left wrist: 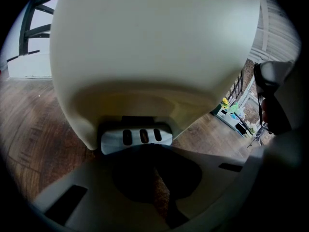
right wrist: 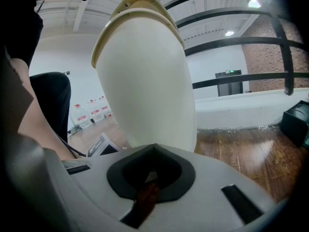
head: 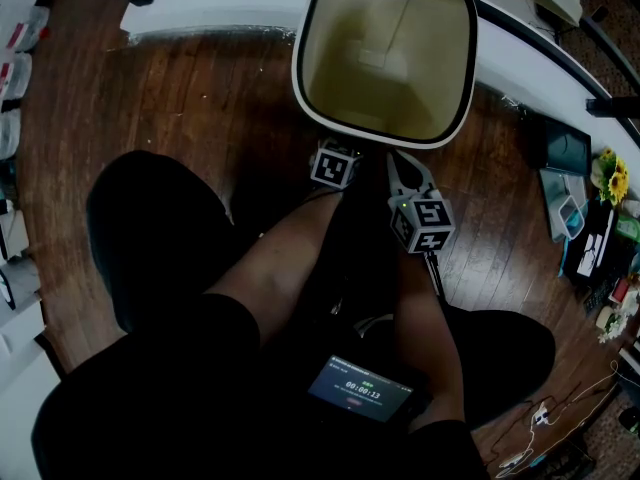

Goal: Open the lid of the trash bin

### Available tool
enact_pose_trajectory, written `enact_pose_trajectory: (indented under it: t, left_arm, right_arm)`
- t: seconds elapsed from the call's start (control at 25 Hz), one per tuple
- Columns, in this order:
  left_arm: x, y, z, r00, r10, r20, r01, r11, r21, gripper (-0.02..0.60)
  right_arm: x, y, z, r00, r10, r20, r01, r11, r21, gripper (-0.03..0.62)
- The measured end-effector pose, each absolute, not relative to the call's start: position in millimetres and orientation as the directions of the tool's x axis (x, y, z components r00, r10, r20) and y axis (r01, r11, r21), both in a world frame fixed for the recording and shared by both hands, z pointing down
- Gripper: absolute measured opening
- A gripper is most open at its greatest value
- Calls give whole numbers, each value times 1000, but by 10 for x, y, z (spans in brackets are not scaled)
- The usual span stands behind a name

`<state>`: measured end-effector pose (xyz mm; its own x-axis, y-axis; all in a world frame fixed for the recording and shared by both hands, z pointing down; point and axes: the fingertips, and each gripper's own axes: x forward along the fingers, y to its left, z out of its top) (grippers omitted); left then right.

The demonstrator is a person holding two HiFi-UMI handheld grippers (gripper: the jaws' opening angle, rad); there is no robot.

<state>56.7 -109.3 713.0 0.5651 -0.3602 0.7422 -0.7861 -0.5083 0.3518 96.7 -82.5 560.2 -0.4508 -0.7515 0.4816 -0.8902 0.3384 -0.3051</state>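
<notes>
Left tool [left wrist: 149, 151] fills the lower frame of the left gripper view, jaws together with nothing between them. Directly beyond its tips, at lower centre, sits a grey pedal [left wrist: 136, 137] with three slots, at the foot of the cream trash bin [left wrist: 154, 47]; contact cannot be confirmed. Right tool [right wrist: 154, 151] likewise has its jaws together and empty, with the bin's side wall just beyond. At the upper centre of that view the lid [right wrist: 140, 1] tops the bin; whether it is raised cannot be determined. In the head view the bin occupies top centre, on a wooden floor [head: 200, 98]. A small lit screen [head: 360, 390] shows at lower centre.
</notes>
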Motion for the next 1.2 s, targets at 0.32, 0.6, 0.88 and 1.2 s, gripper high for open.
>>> enact_pose_trajectory:
  t: [0.32, 0.6, 0.88, 1.2]
  left_arm:
    - [549, -1087, 7138, 559, -359, 748, -791, -503, 349, 23]
    - [548, -1107, 7105, 561, -379, 736, -796, -491, 355, 23]
    - [567, -1091, 7061, 583, -386, 715, -788, -482, 382, 23]
    - [537, -1080, 7046, 581, -420, 697, -791, -494, 362, 25]
  right_arm:
    - [937, -832, 5582, -467, -743, 480, -882, 350, -315, 17]
    - [952, -831, 5582, -455, -748, 483, -889, 346, -301, 17]
    - [920, -826, 5562, -459, -752, 474, -887, 353, -299, 17]
    - [865, -793, 5543, -469, -749, 468, -881, 358, -310, 17]
